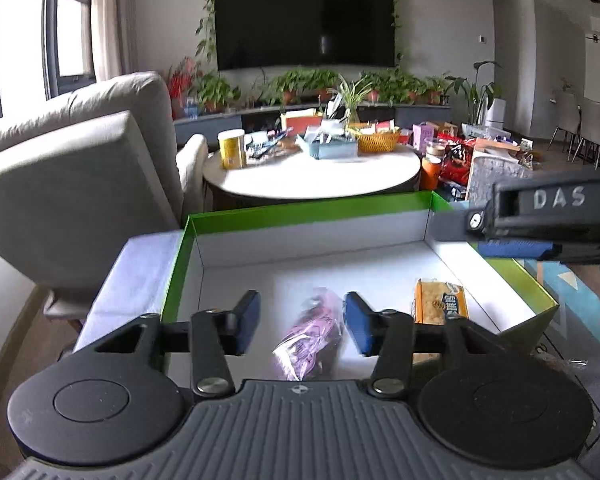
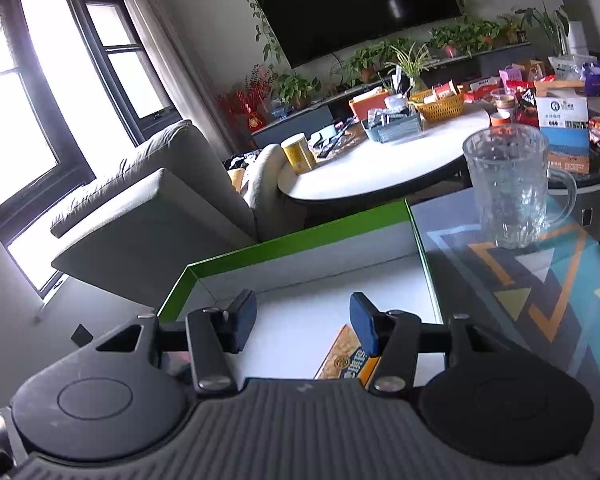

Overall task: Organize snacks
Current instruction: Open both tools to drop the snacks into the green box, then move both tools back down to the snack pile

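Pink snack packet (image 1: pixel 312 334) lies between spread left tongs (image 1: pixel 302 326); right tongs (image 2: pixel 303 326) spread, cracker pack (image 1: pixel 440 300) beside

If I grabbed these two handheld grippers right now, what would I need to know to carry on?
Left gripper: open, above the pink snack packet, not gripping it.
Right gripper: open, empty, above the box.
Green-edged box: holds the pink packet and an orange cracker packet on its floor.
Glass mug: beside the box on the glass table.
Done: two snacks in the box.
Left: probably more snacks from the cluttered round table behind.
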Demonstrator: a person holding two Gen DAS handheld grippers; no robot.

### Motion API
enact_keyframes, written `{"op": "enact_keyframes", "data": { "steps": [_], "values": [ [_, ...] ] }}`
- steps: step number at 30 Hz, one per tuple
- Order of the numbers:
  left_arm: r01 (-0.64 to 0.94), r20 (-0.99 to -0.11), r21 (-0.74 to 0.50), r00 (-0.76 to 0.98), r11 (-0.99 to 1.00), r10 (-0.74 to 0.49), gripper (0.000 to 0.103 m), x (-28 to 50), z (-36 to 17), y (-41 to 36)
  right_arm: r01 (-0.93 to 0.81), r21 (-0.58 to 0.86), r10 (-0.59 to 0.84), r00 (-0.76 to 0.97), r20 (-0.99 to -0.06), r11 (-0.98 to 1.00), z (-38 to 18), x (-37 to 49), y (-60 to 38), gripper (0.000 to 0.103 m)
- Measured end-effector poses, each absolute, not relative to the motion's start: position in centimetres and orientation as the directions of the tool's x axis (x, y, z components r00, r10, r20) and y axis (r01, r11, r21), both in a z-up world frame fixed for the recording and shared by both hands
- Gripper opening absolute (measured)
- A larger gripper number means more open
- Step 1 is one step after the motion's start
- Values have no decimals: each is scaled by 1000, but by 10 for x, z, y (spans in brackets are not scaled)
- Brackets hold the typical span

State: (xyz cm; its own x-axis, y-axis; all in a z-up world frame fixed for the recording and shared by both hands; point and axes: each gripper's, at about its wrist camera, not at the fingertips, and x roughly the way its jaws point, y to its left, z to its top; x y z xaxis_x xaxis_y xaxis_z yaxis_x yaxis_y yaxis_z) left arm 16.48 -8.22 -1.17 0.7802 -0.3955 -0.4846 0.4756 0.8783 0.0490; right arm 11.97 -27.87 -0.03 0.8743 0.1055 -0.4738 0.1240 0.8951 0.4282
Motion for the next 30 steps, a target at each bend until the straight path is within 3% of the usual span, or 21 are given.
{"op": "enact_keyframes", "data": {
  "steps": [22, 30],
  "values": [
    [459, -444, 23, 801, 888, -402, 52, 120, 3, -48, 72, 421, 177, 833, -524, 904, -3, 86, -266, 53],
    [510, -489, 31, 758, 860, -432, 54, 91, -8, -30, 49, 431, 221, 802, -555, 901, -6, 59, -259, 53]
  ]
}}
